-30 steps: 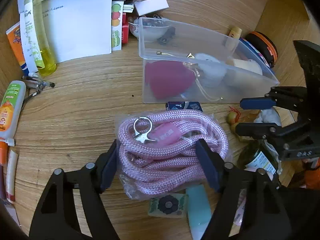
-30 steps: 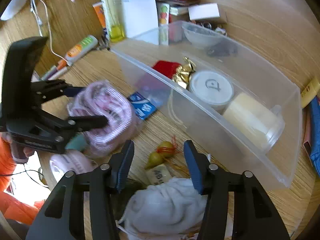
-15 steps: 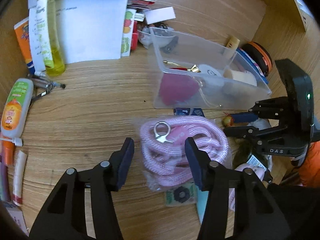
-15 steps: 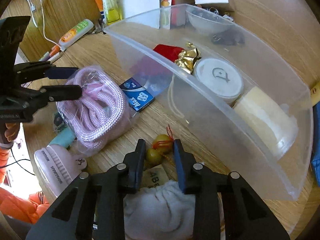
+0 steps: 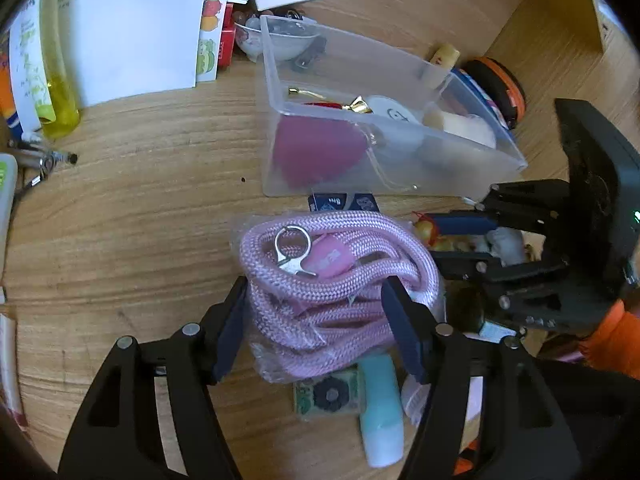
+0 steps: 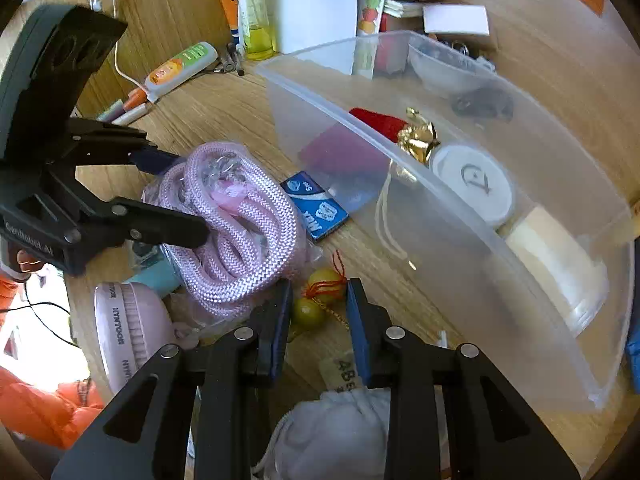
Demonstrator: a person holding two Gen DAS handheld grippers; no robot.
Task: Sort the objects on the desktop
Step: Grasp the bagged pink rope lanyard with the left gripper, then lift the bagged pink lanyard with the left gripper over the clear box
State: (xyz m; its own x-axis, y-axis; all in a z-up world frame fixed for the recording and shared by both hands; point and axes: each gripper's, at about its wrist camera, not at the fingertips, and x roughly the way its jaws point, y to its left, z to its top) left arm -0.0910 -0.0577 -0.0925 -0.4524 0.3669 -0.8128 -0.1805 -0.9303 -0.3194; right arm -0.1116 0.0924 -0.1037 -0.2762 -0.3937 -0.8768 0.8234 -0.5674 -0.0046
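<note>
Light wood-grain table [image 5: 140, 220], grain running in long arcs, filling nearly all of both views. Wooden panel [image 6: 168, 4] of like colour rising behind at eleven o'clock in the right view. Bright daylight blown out white at eight o'clock [image 6: 36, 320] there. Warm, soft light across the top, faint sheen on the wood.

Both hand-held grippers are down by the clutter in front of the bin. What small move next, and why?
Probably close the left hand-held gripper on the bagged pink rope. Its jaws are opening with the rope between them, so no firm grip yet. The clear bin lies just beyond. The right hand-held gripper stands narrow around the yellow bead charm.
</note>
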